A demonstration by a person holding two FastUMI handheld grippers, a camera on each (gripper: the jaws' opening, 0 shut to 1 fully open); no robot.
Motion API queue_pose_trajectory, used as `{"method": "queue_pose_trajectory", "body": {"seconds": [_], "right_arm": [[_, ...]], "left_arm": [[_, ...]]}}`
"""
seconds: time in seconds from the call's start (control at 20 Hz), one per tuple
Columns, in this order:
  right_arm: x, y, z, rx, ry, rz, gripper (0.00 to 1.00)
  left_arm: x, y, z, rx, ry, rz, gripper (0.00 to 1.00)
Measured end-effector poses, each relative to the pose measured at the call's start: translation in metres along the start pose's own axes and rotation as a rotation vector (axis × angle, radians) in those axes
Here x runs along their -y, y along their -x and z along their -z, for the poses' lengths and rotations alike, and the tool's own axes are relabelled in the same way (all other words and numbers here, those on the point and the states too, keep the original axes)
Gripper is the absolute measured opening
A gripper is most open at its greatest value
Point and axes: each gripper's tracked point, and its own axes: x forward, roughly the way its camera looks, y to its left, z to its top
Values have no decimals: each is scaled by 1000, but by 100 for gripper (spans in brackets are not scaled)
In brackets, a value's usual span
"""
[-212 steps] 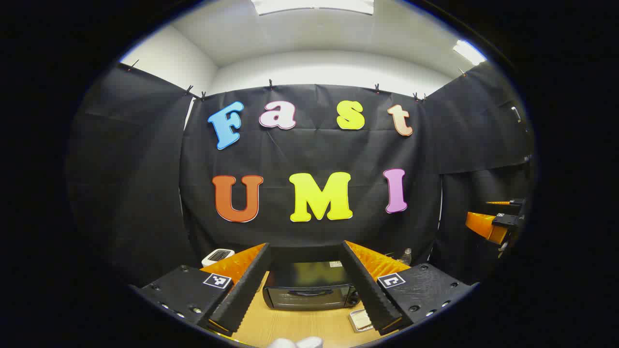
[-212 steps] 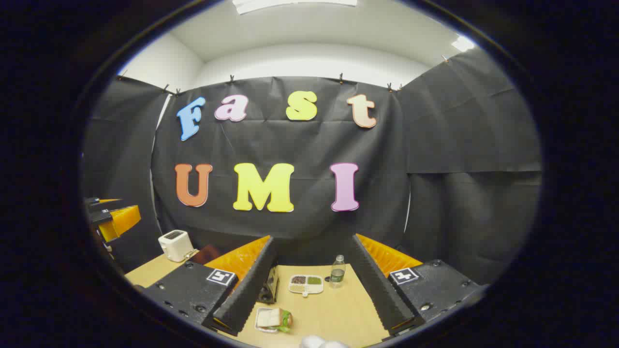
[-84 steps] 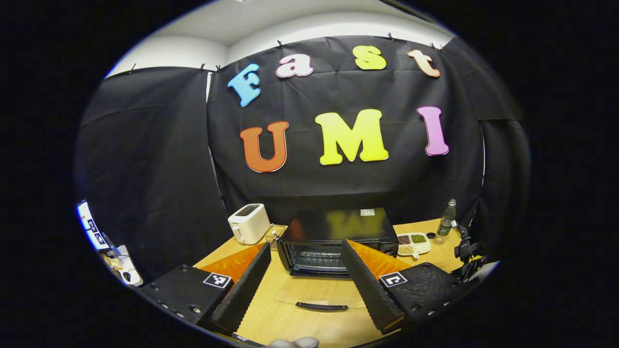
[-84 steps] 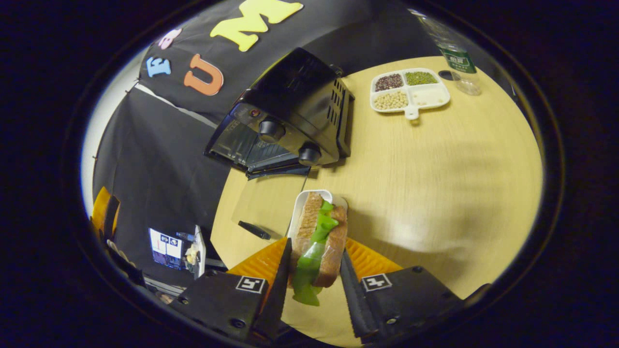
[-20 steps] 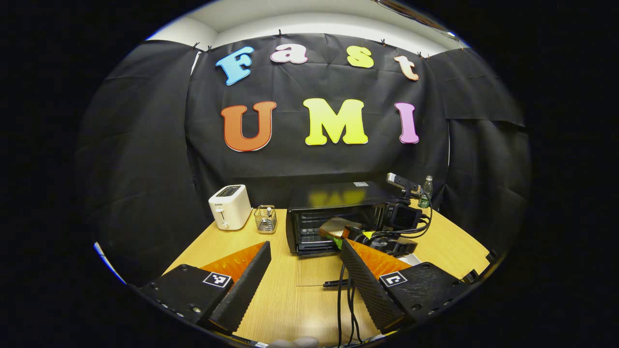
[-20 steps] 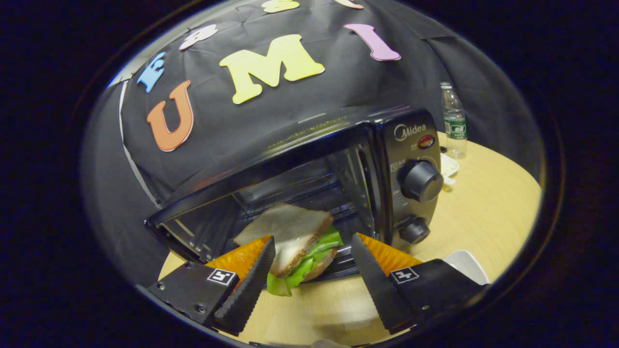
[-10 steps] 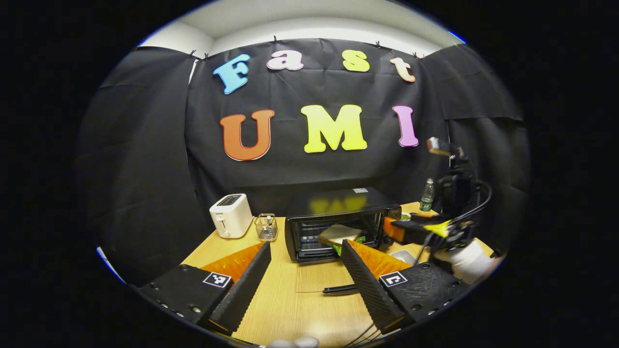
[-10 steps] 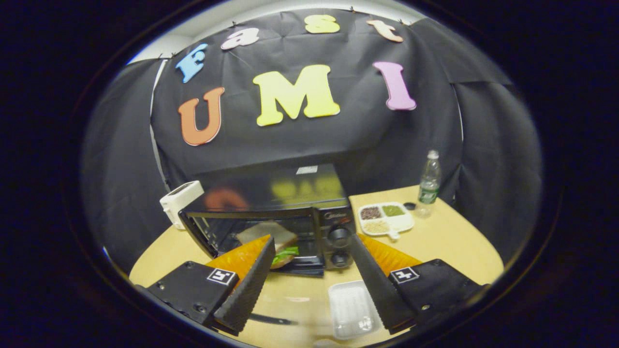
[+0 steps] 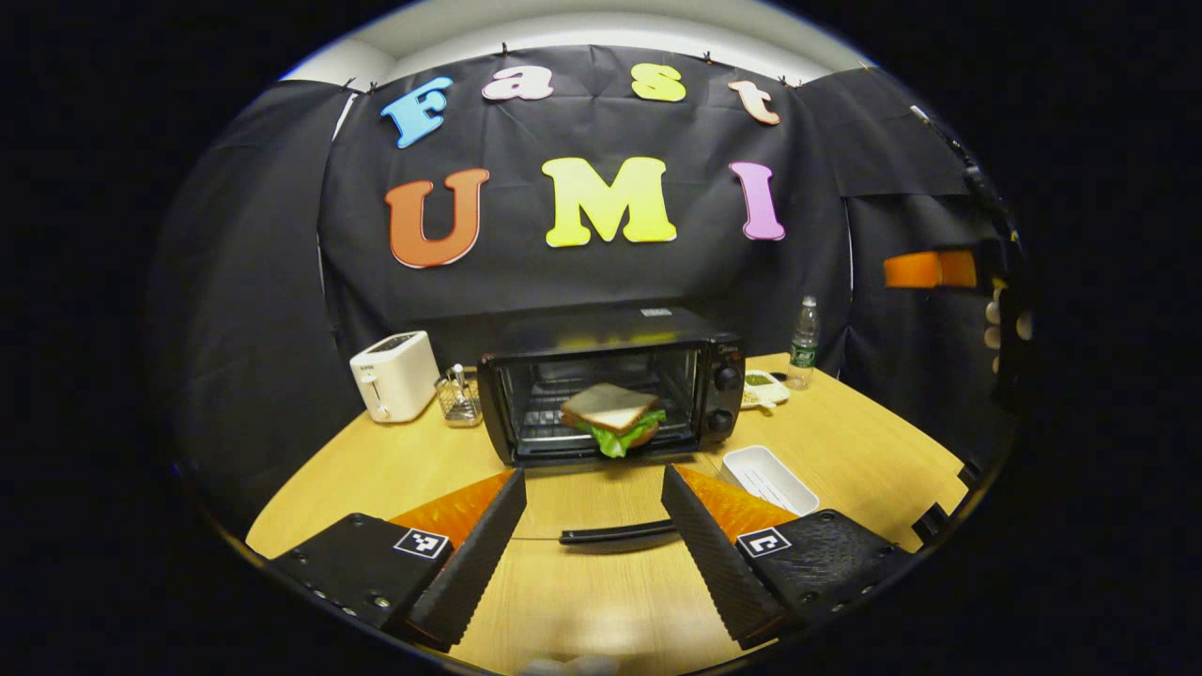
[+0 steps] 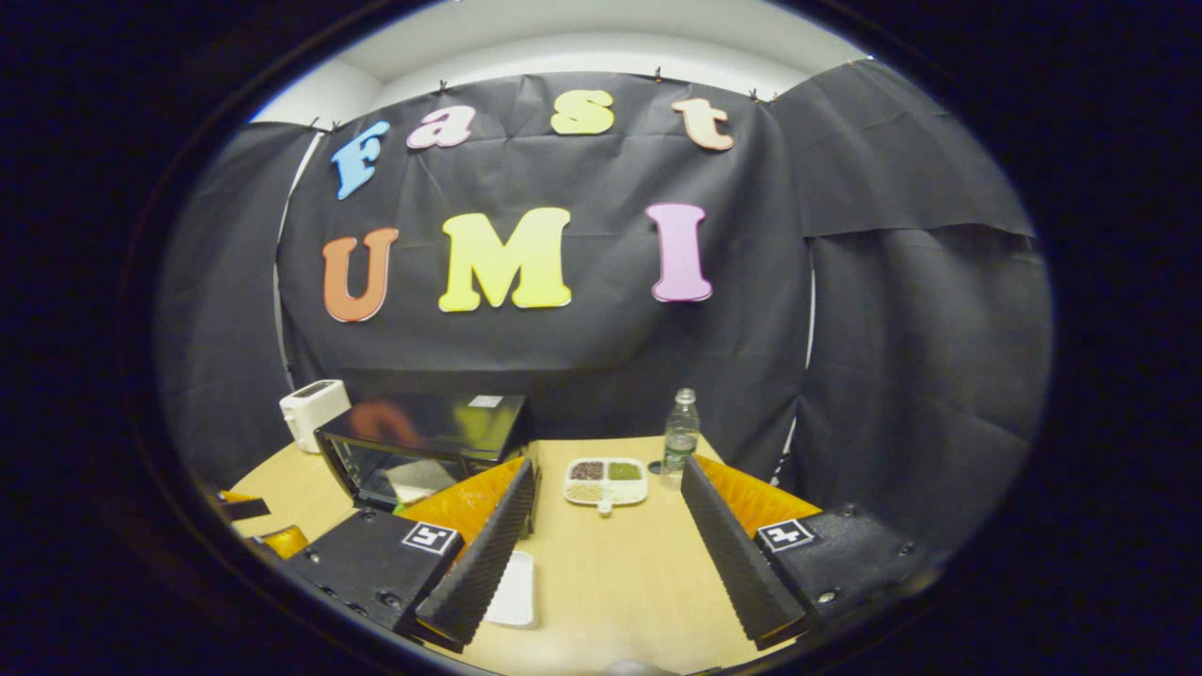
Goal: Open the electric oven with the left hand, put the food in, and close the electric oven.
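Observation:
The black electric oven [image 9: 610,352] stands mid-table with its glass door folded down flat, the door handle [image 9: 615,535] nearest me. A sandwich [image 9: 610,411] with green lettuce lies on the rack inside, partly over the front edge. My left gripper [image 9: 592,554] is open just above the handle, touching nothing. My right gripper [image 10: 606,554] is open and empty, pulled back right of the oven [image 10: 423,441]. In the left gripper view the right gripper [image 9: 916,270] hangs high at the far right, held by a hand [image 9: 1000,329].
An empty white tray [image 9: 770,479] lies right of the door. A white toaster [image 9: 394,376] and a wire basket [image 9: 458,399] stand left of the oven. A divided dish [image 10: 606,479] of beans and a water bottle [image 10: 681,441] sit at the back right.
The right gripper has let go of the sandwich, left it on the oven rack and drawn back up to the right. The left gripper has moved in over the door handle.

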Motion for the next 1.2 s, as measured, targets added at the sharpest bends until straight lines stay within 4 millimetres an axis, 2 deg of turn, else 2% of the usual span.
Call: {"method": "queue_pose_trajectory", "body": {"seconds": [0.15, 0.3, 0.5, 0.65, 0.8, 0.9, 1.05, 1.2], "right_arm": [[28, 12, -5, -2, 2, 12, 96], [43, 19, -12, -16, 0, 7, 97], [61, 26, -14, -20, 40, 15, 97], [66, 26, -5, -37, 54, 8, 97], [69, 25, 13, -91, 22, -6, 97], [74, 25, 18, -102, 6, -2, 97], [76, 22, 22, -116, 2, -3, 100], [75, 21, 24, -125, -4, -5, 97]], "left_arm": [[13, -17, 34, -48, -3, -12, 96], [20, -35, 69, -99, 19, -35, 96], [28, -50, 99, -137, 21, -52, 96], [32, -61, 115, -162, 13, -65, 96], [32, -68, 123, -174, 3, -79, 96], [32, -74, 116, -149, 6, -85, 96], [33, -75, 117, -158, 4, -85, 94], [31, -76, 118, -166, 7, -85, 95]]}}
